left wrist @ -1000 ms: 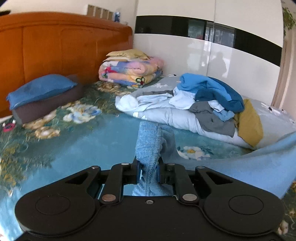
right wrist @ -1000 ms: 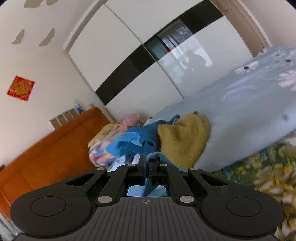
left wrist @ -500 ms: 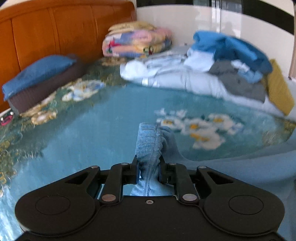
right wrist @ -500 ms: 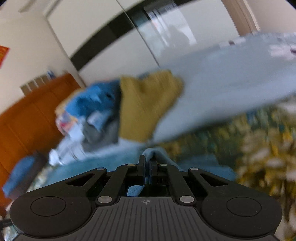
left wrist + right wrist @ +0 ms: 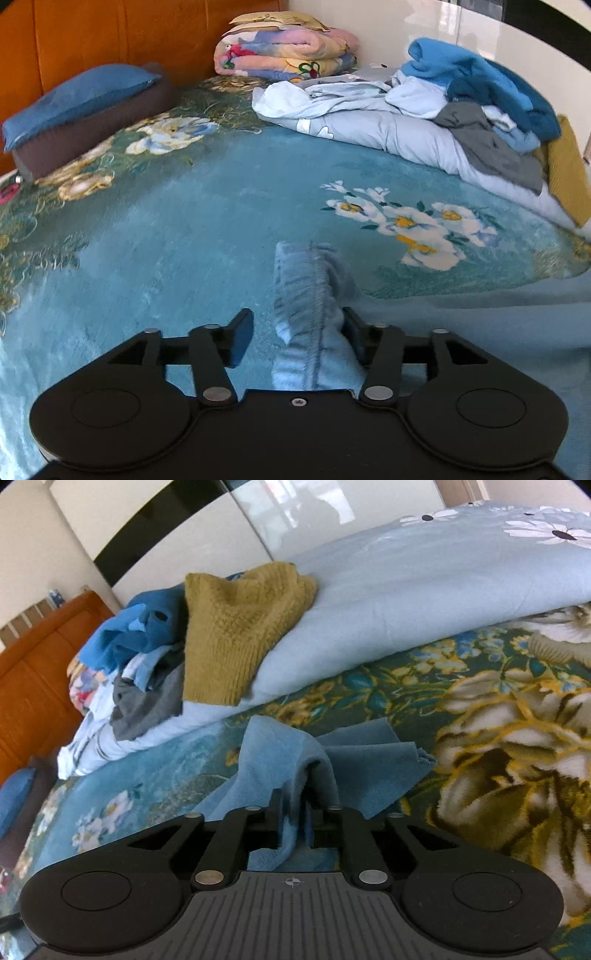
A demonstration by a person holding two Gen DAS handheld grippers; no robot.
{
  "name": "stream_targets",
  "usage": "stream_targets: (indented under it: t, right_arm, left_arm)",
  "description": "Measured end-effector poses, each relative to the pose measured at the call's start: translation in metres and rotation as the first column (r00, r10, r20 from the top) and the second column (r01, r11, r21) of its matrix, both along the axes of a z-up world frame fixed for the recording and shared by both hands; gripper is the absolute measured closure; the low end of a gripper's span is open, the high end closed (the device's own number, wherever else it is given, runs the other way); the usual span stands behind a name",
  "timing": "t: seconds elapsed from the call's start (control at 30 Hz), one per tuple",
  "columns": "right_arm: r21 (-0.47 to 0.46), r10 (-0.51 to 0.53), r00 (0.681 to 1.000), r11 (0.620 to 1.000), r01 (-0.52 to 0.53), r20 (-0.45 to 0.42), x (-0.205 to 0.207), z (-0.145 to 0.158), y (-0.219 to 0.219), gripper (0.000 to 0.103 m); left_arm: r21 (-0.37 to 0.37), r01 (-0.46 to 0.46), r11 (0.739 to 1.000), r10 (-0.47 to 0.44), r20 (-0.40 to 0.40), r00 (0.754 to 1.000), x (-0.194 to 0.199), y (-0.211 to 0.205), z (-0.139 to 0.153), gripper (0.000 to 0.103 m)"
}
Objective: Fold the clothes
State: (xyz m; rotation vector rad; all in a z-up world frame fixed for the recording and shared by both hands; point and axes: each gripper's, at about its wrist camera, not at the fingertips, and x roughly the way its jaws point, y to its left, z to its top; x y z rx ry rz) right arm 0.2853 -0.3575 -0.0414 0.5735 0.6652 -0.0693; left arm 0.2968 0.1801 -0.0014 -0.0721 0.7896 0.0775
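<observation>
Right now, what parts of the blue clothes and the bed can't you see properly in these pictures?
- Left wrist view: the light blue garment runs under the left hand-held gripper, whose body covers its lower part; the jaws are opening.
- Right wrist view: the right hand-held gripper hides the same garment's near edge; its jaws are opening, cloth between them.
- The garment's type: too bunched to tell.
- Clothes pile: items overlap, count unclear.

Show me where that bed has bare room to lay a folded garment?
Free: the teal bedspread between the pillows and the clothes heap. Crowded: the far edge, with the heap on a quilt and the folded blanket.
</observation>
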Motion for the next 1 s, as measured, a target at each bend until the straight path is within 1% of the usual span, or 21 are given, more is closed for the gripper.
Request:
stream_targets:
  t: [0.07,0.1,0.2,0.3,0.4,0.5,0.57,0.63,0.73,0.77,0.8,0.83,0.9,1.0]
  right_arm:
    - [0.008,0.009,1.0,1.0,-0.009,0.019,-0.008,0.009,0.001,0.084]
    - [0.008,0.016,0.999,1.0,-0.016,0.032,-0.013,0.014,0.003,0.08]
    - [0.015,0.053,0.997,0.998,-0.054,0.056,-0.039,0.026,0.013,0.079]
    - [0.05,0.152,0.987,0.987,-0.154,0.045,-0.066,0.025,0.035,0.079]
    - [0.075,0.295,0.955,0.953,-0.294,-0.002,-0.08,0.014,0.068,0.079]
    - [0.102,0.396,0.918,0.914,-0.392,-0.024,-0.083,0.004,0.1,0.079]
    - [0.125,0.433,0.901,0.896,-0.425,-0.037,-0.08,0.0,0.115,0.079]
    - [0.124,0.463,0.885,0.882,-0.455,-0.05,-0.079,-0.003,0.127,0.079]
    - [0.122,0.477,0.877,0.875,-0.469,-0.056,-0.078,-0.004,0.136,0.079]
    - [0.133,0.476,0.878,0.874,-0.466,-0.052,-0.079,-0.003,0.137,0.083]
    - [0.143,0.475,0.879,0.874,-0.465,-0.049,-0.079,-0.003,0.137,0.093]
    - [0.149,0.474,0.879,0.874,-0.463,-0.049,-0.08,-0.003,0.136,0.096]
    - [0.159,0.471,0.881,0.874,-0.46,-0.04,-0.084,-0.002,0.135,0.1]
    - [0.181,0.459,0.889,0.874,-0.45,-0.007,-0.092,0.004,0.13,0.101]
  left_arm:
    - [-0.04,0.0,0.999,0.001,0.012,1.0,-0.012,0.006,0.009,0.042]
    - [-0.06,0.0,0.998,0.001,0.019,1.0,-0.019,0.009,0.014,0.04]
    - [-0.112,-0.019,0.994,0.025,0.053,0.998,-0.046,0.017,0.023,0.034]
    - [-0.163,-0.051,0.985,0.062,0.06,0.996,-0.075,0.022,0.024,0.034]
    - [-0.216,-0.086,0.973,0.099,0.05,0.994,-0.1,0.023,0.02,0.034]
    - [-0.259,-0.103,0.96,0.119,0.049,0.992,-0.122,0.021,0.02,0.034]
    - [-0.271,-0.103,0.957,0.124,0.06,0.991,-0.136,0.02,0.024,0.034]
    - [-0.275,-0.105,0.956,0.13,0.073,0.989,-0.148,0.019,0.027,0.034]
    - [-0.274,-0.11,0.955,0.139,0.087,0.987,-0.164,0.018,0.031,0.034]
    - [-0.276,-0.113,0.955,0.142,0.088,0.986,-0.168,0.018,0.032,0.034]
    - [-0.278,-0.116,0.953,0.146,0.089,0.985,-0.171,0.018,0.033,0.034]
    - [-0.282,-0.121,0.952,0.151,0.09,0.984,-0.175,0.019,0.033,0.034]
    - [-0.291,-0.127,0.948,0.159,0.09,0.983,-0.18,0.019,0.034,0.034]
    - [-0.297,-0.125,0.947,0.159,0.094,0.983,-0.186,0.018,0.035,0.034]
